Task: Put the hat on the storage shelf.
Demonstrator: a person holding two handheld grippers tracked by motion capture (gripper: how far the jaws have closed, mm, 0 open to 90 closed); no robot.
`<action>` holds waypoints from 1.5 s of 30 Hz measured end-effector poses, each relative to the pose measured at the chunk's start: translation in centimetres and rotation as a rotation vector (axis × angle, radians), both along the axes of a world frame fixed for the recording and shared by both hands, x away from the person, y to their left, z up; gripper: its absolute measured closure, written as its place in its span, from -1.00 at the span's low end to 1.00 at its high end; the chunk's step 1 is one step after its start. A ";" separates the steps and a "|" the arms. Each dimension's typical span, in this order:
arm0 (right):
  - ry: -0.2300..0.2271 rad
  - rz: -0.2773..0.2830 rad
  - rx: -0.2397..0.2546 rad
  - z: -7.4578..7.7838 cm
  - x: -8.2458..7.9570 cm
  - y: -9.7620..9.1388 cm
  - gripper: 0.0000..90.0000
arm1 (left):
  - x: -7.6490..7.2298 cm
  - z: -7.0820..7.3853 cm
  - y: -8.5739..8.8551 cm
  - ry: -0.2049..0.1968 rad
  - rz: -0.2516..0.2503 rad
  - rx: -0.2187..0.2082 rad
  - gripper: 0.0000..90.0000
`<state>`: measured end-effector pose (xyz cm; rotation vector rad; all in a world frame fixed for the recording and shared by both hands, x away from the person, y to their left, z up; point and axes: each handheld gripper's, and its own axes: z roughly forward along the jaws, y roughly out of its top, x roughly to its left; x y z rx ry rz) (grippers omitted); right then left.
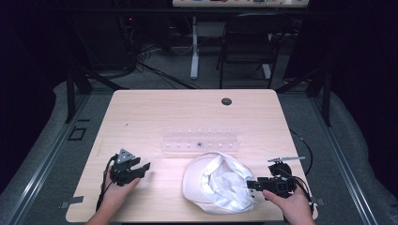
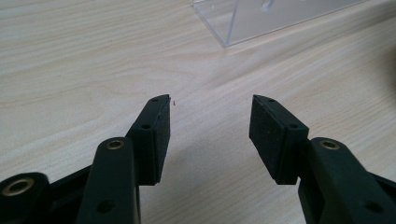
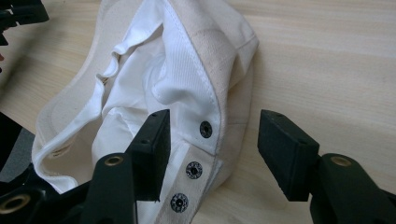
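1. High view: a white cap (image 1: 217, 183) is lying upside down at the lower middle of the frame, on the near part of the table (image 1: 155, 112). The right gripper (image 1: 253, 184) is reaching in from the lower right, its tips at the cap's right edge. The left gripper (image 1: 144, 167) is resting at the lower left, well apart from the cap and pointing toward it. A clear plastic rack (image 1: 200, 140) is sitting just beyond the cap, at mid-frame.

2. Left gripper view: the left gripper (image 2: 210, 135) is standing wide open with nothing between its jaws, over bare wood (image 2: 84, 60). A corner of the clear rack (image 2: 261, 18) is showing at the upper right.

3. Right gripper view: the right gripper (image 3: 215, 154) is spread wide and straddling the cap's (image 3: 154, 88) snap strap (image 3: 194, 170) and rim at the lower centre, one jaw inside the cap, the other outside over the table. It is gripping nothing yet.

4. Judging from this, the step in hand is taking hold of the cap's rear rim. The next move seems to call for closing the right jaws squarely on the band, clear of the snaps, while the left gripper is coming across to take the opposite side.
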<state>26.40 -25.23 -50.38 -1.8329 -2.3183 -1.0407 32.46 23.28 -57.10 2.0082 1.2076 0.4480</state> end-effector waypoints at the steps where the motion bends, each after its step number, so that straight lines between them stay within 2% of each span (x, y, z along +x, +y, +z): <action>1: 0.007 -0.001 0.004 -0.2 0.0 0.1 0.00 | 0.0 0.0 0.0 -0.001 0.001 -0.001 0.08; 10: 0.044 0.011 0.037 -1.6 0.2 0.9 0.03 | 0.0 0.0 0.0 -0.002 0.002 0.000 0.08; 15: 0.086 0.011 0.091 -2.1 0.3 1.0 0.09 | 0.0 0.0 0.0 -0.004 0.003 0.001 0.08; 17: 0.089 0.012 0.101 -2.2 0.3 1.1 0.15 | 0.0 0.0 0.1 -0.003 0.005 0.000 0.08; 20: 0.087 0.017 0.089 -2.0 0.3 1.2 0.25 | 0.0 0.0 0.1 -0.004 0.005 0.000 0.08; 23: 0.080 -0.001 0.104 -1.8 0.4 1.3 0.30 | 0.0 0.0 0.0 -0.002 0.007 -0.002 0.08; 25: 0.085 0.011 0.111 -1.5 0.5 1.1 0.43 | 0.0 0.0 0.1 -0.005 0.008 -0.005 0.07; 28: 0.085 -0.001 0.109 -1.3 0.6 1.1 0.51 | 0.0 0.0 0.1 -0.007 0.008 -0.004 0.08; 30: 0.091 0.004 0.109 -1.1 0.7 1.1 0.55 | 0.0 0.0 0.1 -0.007 0.009 -0.003 0.08; 31: 0.109 0.014 0.118 -0.9 0.8 1.2 0.59 | 0.0 0.0 0.1 -0.006 0.011 -0.003 0.07; 33: 0.103 0.001 0.129 -0.8 0.8 1.4 0.61 | 0.0 0.0 0.1 -0.006 0.013 -0.003 0.07; 34: 0.112 0.021 0.127 -0.6 0.9 1.4 0.63 | 0.0 0.0 0.1 -0.006 0.011 -0.002 0.07; 37: 0.127 0.036 0.115 -0.2 1.2 1.8 0.71 | 0.0 0.0 0.1 -0.006 0.013 -0.001 0.07; 45: 0.158 0.060 0.117 0.5 2.0 2.4 0.74 | 0.0 0.0 0.2 -0.007 0.015 -0.005 0.07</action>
